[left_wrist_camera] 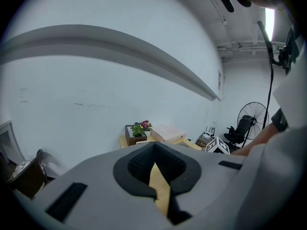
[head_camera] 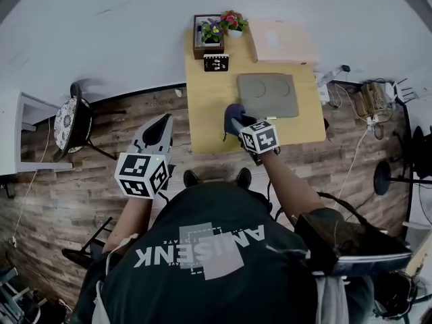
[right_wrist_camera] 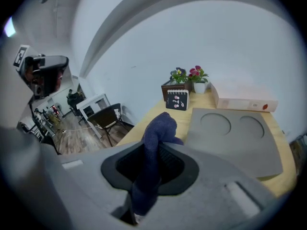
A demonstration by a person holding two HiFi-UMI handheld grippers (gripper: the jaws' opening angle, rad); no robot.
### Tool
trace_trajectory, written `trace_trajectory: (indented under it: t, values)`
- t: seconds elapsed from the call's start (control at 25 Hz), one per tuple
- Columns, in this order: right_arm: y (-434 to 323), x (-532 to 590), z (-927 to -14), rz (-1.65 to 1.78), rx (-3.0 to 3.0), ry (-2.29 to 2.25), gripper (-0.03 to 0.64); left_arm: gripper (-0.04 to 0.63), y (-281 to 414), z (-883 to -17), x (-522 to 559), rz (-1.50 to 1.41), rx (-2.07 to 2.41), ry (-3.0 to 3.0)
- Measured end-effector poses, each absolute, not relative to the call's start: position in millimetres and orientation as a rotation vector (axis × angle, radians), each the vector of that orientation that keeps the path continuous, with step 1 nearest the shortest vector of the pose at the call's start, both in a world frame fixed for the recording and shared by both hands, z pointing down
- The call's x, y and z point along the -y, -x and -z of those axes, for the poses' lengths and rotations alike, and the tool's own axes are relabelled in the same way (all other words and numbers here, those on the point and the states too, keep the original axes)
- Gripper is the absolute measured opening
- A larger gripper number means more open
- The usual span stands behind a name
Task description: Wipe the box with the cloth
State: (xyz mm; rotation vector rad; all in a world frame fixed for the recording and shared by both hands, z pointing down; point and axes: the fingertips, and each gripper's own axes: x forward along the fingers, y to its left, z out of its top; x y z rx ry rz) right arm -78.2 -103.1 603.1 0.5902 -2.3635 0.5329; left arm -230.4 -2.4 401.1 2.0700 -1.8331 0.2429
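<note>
A pale flat box [head_camera: 280, 42] lies at the far right corner of the wooden table [head_camera: 209, 123]; it also shows in the right gripper view as the box [right_wrist_camera: 244, 101] and in the left gripper view as the box [left_wrist_camera: 165, 133]. My right gripper [head_camera: 237, 122] hangs over the table's near middle, shut on a dark blue cloth [head_camera: 231, 112]. The cloth [right_wrist_camera: 158, 128] stands up out of the right gripper [right_wrist_camera: 152, 166] between its jaws. My left gripper [head_camera: 160, 123] is off the table's left side above the floor. Nothing is held in the left gripper [left_wrist_camera: 154, 170], whose jaws stand together.
A grey mat [head_camera: 268, 94] with two round dents lies between the cloth and the box. A flower planter [head_camera: 209, 36] and a small black sign [head_camera: 216, 62] stand at the table's far left. A chair [head_camera: 73, 121] is left, cables and a power strip [head_camera: 368, 100] right.
</note>
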Motion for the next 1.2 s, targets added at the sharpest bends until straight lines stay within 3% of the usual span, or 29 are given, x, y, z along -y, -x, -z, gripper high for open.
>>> trace_trajectory:
  t: [0.64,1.2]
  values:
    - [9.0,155.5,-389.0,-0.381,2.701,-0.707,0.071,0.0,167.1,-342.9,83.3,-0.188,1.706,-2.328]
    - [-48.3,182.5,-273.4,-0.286,2.848,-0.958,0.072,0.0,183.8,-254.6,115.5,-0.115,1.934,-2.376]
